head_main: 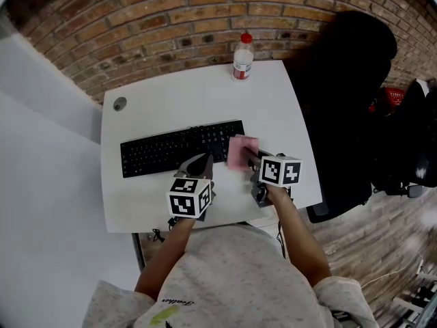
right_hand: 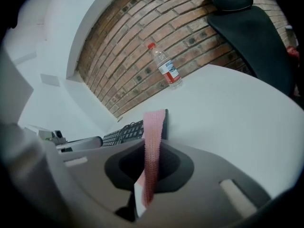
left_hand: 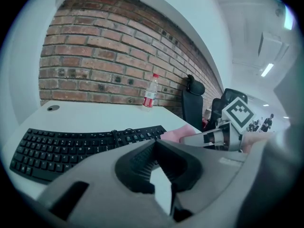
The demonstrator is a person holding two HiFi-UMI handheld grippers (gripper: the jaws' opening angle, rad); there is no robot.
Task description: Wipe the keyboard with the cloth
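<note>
A black keyboard [head_main: 171, 150] lies across the middle of the white table [head_main: 171, 94]. My right gripper [head_main: 248, 158] is shut on a pink cloth [head_main: 241, 152], which hangs at the keyboard's right end and covers its corner. In the right gripper view the cloth [right_hand: 155, 122] stands edge-on between the jaws of the right gripper [right_hand: 150, 146], with the keyboard [right_hand: 124, 133] just behind. My left gripper [head_main: 199, 162] sits at the keyboard's front edge, left of the cloth; its jaws meet at the tips with nothing in them. The left gripper view shows the keyboard [left_hand: 71, 148] and cloth [left_hand: 175, 135].
A plastic water bottle [head_main: 242, 56] with a red cap stands at the table's far edge by the brick wall. A black office chair [head_main: 348, 101] is close on the right. A round cable hole [head_main: 120, 103] is at the table's far left.
</note>
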